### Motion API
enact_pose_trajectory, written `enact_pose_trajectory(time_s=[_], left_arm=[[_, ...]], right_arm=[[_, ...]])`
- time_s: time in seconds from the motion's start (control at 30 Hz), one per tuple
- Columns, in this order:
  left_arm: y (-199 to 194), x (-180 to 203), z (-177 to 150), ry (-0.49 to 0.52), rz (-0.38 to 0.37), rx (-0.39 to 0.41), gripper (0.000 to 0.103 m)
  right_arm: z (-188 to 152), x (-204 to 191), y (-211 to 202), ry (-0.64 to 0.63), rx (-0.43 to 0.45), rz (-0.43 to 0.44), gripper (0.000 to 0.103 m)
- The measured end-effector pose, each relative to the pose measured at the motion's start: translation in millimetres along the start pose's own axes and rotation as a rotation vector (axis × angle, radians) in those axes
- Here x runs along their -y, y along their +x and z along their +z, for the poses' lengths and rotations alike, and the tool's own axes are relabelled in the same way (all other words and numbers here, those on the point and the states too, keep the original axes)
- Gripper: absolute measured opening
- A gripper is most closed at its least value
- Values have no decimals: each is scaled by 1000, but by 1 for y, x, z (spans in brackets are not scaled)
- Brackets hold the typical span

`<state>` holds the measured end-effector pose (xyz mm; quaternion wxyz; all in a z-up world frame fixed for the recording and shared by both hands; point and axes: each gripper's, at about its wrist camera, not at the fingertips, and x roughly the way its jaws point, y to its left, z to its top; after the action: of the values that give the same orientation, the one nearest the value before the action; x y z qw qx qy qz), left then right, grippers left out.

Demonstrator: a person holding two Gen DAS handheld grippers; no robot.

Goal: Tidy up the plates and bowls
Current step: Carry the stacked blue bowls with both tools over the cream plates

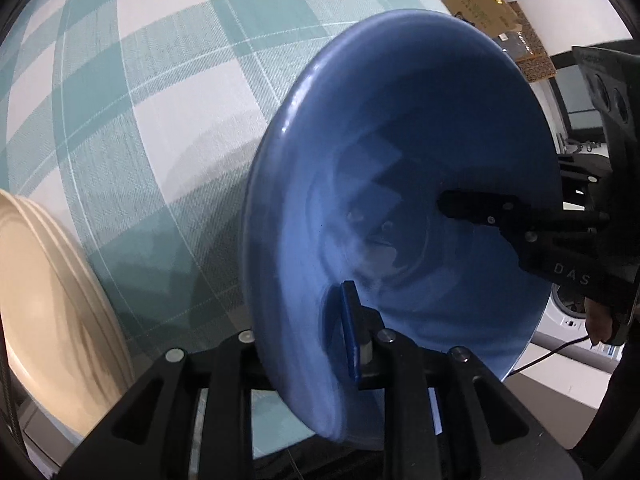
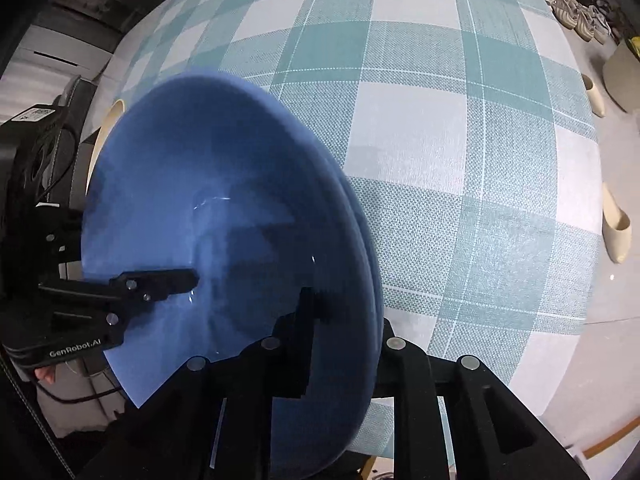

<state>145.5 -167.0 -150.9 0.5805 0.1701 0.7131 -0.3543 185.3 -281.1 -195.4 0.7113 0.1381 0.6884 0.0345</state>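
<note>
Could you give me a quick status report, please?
Both claws, left and right, clamped on blue plate rim. Plate over checked tablecloth. Cream plate alongside.

There was one blue plate [image 1: 400,152], filling the middle of both views. One cream plate [image 1: 44,288] sat at nine o'clock in the left wrist view. Two claws were counted: the left claw [image 1: 308,344] at six o'clock and the right claw [image 2: 340,340] likewise. One table [image 2: 420,120] under a checked cloth carried them. Two cream shoes [image 2: 616,228] lay at three o'clock.
</note>
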Motion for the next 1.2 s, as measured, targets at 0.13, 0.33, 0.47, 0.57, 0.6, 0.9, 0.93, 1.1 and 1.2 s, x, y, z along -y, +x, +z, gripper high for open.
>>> enact_pose_trajectory(time_s=[0.13, 0.33, 0.47, 0.57, 0.6, 0.9, 0.93, 1.1, 1.2], left_arm=[[1, 2, 0, -1, -6, -31, 22], [7, -5, -5, -26, -53, -63, 22], [6, -13, -5, -34, -58, -52, 22], [5, -22, -7, -37, -71, -47, 21], [5, -21, -8, -42, -77, -48, 21], [4, -21, -6, -59, -82, -45, 21], [4, -19, -6, -57, -81, -47, 21], [1, -19, -4, -64, -81, -41, 21], [2, -20, -6, -70, -85, -32, 21]], right_arm=[[7, -2, -2, 20, -18, -11, 17], [9, -4, -4, 7, -45, -37, 16], [9, -4, -7, -2, -37, -28, 15], [8, -1, -9, 2, -34, -15, 14], [8, 0, -10, 3, -32, -14, 13], [11, -3, -11, 21, -28, -7, 12], [10, -1, -13, 22, -30, -4, 12], [12, -3, -13, 5, -26, -10, 11], [11, -4, -12, -8, -28, -7, 12]])
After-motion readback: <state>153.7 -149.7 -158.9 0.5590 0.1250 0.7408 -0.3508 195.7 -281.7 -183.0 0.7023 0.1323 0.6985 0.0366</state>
